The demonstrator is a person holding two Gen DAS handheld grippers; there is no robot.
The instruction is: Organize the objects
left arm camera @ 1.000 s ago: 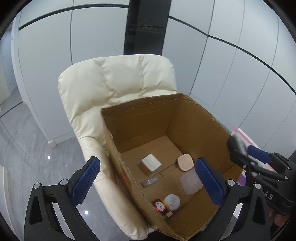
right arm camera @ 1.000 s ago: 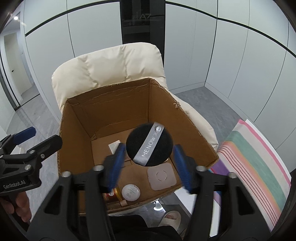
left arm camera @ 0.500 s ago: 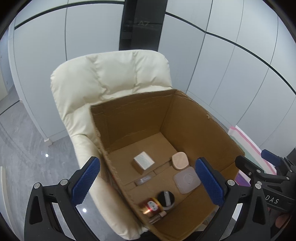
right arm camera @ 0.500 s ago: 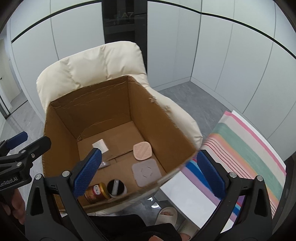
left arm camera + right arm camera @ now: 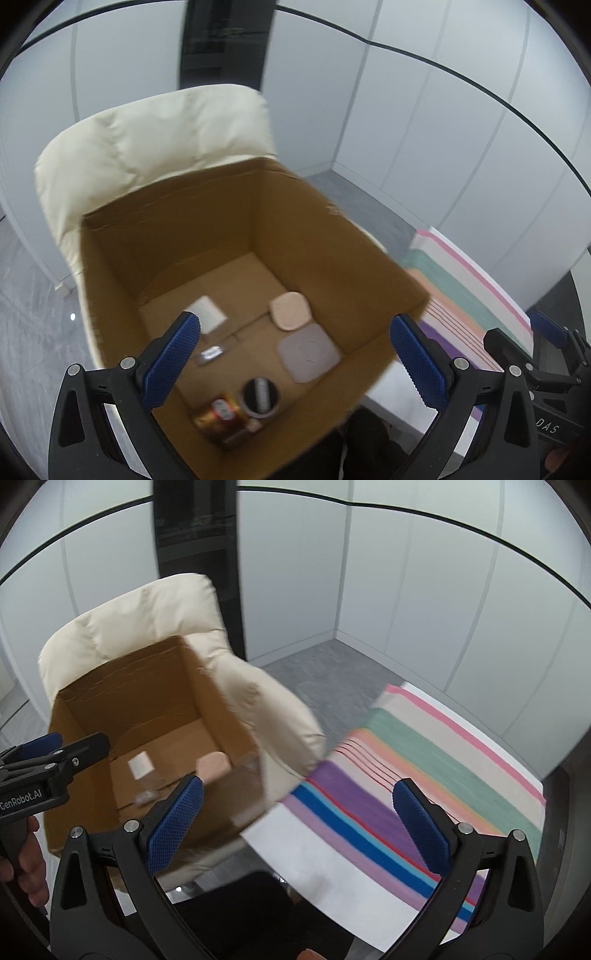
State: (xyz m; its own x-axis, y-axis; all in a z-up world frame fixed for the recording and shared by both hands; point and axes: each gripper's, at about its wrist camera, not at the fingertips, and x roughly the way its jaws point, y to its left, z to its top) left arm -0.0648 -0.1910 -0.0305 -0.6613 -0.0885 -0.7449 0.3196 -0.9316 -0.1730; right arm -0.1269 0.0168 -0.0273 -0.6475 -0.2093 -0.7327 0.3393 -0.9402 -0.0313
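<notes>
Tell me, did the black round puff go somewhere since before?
Yes. The black puff left the right gripper, whose jaws are now open, and dropped into the cardboard box, landing beside the orange jar.

I see pale grey-white wall panels (image 5: 424, 602) all around, split by thin vertical seams and crossed by a dark horizontal line high up. A tall dark recess (image 5: 195, 535) breaks the wall behind a cream padded armchair (image 5: 147, 144). The floor (image 5: 325, 672) is grey, stone-like and glossy; from the left wrist view I catch a small bright light reflection (image 5: 72, 316) on it beside the chair. To the right lies a striped cloth (image 5: 424, 775) in pink, green, peach, purple and blue over a white surface.
</notes>
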